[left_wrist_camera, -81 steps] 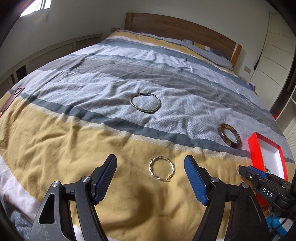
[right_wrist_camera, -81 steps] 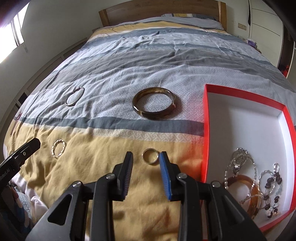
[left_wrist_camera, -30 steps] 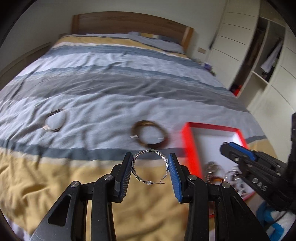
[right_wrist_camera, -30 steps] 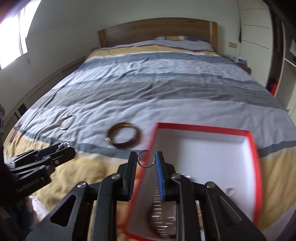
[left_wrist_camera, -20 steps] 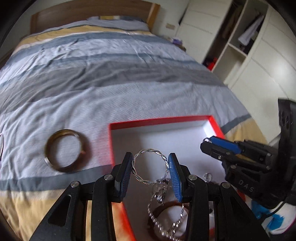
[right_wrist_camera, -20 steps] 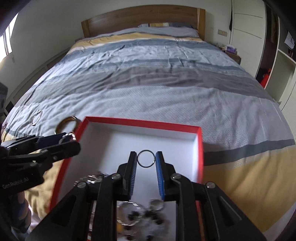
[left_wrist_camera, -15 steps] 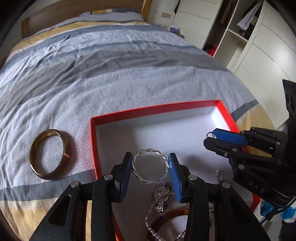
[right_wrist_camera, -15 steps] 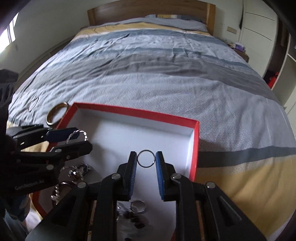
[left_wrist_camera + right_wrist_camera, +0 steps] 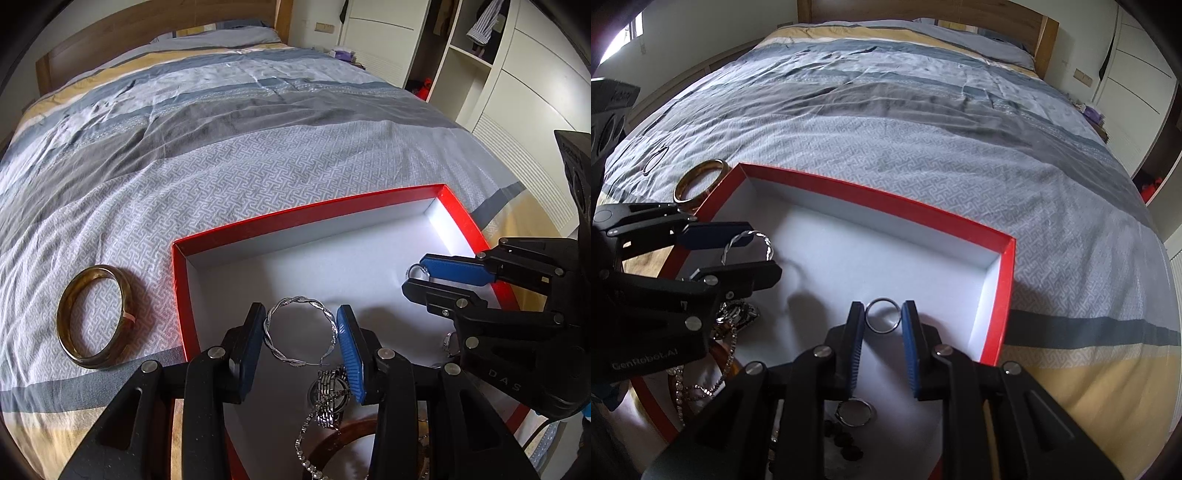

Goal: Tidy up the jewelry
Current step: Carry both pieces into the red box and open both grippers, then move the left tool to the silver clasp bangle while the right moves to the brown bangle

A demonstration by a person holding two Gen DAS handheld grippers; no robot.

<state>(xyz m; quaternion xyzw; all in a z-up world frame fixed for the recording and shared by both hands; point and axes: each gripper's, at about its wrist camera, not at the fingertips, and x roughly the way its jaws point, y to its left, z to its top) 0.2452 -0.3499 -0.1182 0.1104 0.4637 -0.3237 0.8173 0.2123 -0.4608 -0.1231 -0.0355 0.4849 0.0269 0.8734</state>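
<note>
Jewelry now hangs over the red box (image 9: pixel 177 258) at frame centre, no longer the bed: left hand-held gripper (image 9: pixel 301 334) clenches the twisted bangle (image 9: pixel 301 332), right hand-held gripper (image 9: pixel 882 321) the ring (image 9: pixel 882 315); release seems next.

— We saw a box (image 9: pixel 177 280) red outside, white inside, on a bedspread (image 9: pixel 258 147) striped grey, blue and yellow.
— We noted a brown-gold bangle (image 9: pixel 94 317), silver twisted hoop (image 9: pixel 301 330) and blue pads (image 9: pixel 349 358).

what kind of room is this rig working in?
Almost certainly a bedroom. The work surface is a made bed with a striped duvet, a wooden headboard stands at the far end, and white built-in wardrobes with hanging clothes line one wall.
</note>
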